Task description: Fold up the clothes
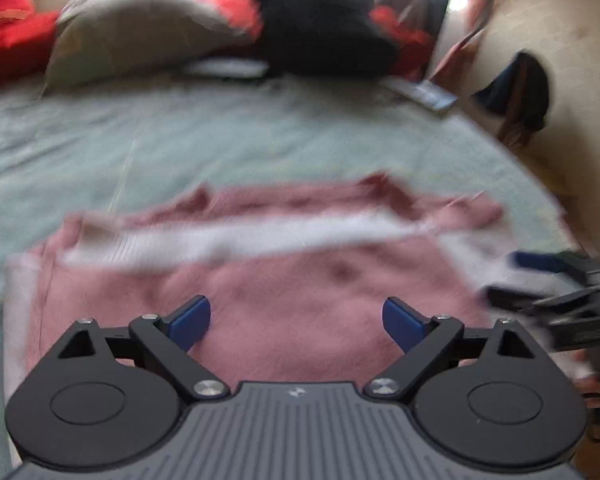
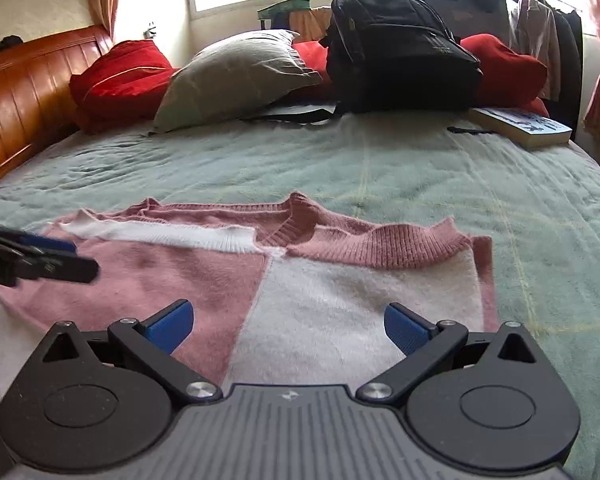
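Sweater [image 2: 228,280], fuzzy pink-and-white knit, flat on bed [image 2: 380,160] ahead of both grippers, left [image 1: 296,322] and right [image 2: 288,326], fingers spread wide, empty

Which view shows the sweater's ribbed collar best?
The right wrist view: the sweater is sharp there, and its ribbed collar shows clearly. The left wrist view is motion-blurred, so the collar is only a smeared pink ridge.
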`<state>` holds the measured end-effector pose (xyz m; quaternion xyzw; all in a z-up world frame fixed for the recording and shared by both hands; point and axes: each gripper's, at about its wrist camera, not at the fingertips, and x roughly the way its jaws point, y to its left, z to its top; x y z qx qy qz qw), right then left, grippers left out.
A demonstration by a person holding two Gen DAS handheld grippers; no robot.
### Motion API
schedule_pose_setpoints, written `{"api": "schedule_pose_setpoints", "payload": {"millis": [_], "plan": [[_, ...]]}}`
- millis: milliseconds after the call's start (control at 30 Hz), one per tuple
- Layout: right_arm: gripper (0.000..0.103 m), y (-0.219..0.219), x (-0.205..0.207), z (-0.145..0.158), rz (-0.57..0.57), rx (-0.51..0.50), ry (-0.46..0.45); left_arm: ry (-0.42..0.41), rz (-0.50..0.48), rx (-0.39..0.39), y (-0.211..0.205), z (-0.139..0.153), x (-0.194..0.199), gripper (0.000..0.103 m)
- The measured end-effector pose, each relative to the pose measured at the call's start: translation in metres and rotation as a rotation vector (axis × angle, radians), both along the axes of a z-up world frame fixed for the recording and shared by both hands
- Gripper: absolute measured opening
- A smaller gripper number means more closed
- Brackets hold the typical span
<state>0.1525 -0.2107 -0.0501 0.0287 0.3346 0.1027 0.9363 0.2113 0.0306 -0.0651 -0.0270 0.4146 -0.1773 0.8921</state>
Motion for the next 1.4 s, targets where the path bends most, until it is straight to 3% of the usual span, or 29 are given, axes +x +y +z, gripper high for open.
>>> {"api": "schedule_pose_setpoints", "payload": {"millis": [100,300,433,567,767,867,1067,1267,1400], "plan": [[0.103,-0.015,-0.003,-0.003,-0.068,0.023,0.042,0.005,0.046,0.047,0.002,0.006,-0.004,0.092],[0.103,-0.025,-0.017,-0.004,-0.099,0.083,0.049,-0.087,-0.002,0.033,0.001,0.041,-0.038,0.094],[0.103,-0.031,-0.028,-0.004,-0.111,0.124,0.048,-0.042,-0.002,0.036,0.002,0.028,-0.043,0.094],[0.103,-0.039,-0.038,-0.006,-0.129,0.162,0.056,0.058,0.085,0.061,0.021,0.0,-0.039,0.093],[0.103,-0.04,-0.048,0.017,-0.066,0.204,-0.007,-0.054,0.073,0.026,0.036,0.034,-0.076,0.095],[0.103,-0.033,-0.036,0.029,0.017,0.232,-0.032,-0.087,0.062,0.028,0.037,0.048,-0.085,0.095],[0.103,-0.005,0.006,0.042,0.14,0.187,-0.055,-0.115,0.024,-0.005,0.038,0.052,-0.092,0.096],[0.103,0.019,0.06,0.032,0.18,0.101,-0.022,-0.141,0.011,-0.039,0.045,0.049,-0.081,0.098],[0.103,0.021,0.099,0.015,0.16,0.11,0.021,-0.154,-0.028,-0.018,0.044,0.044,-0.067,0.099]]}}
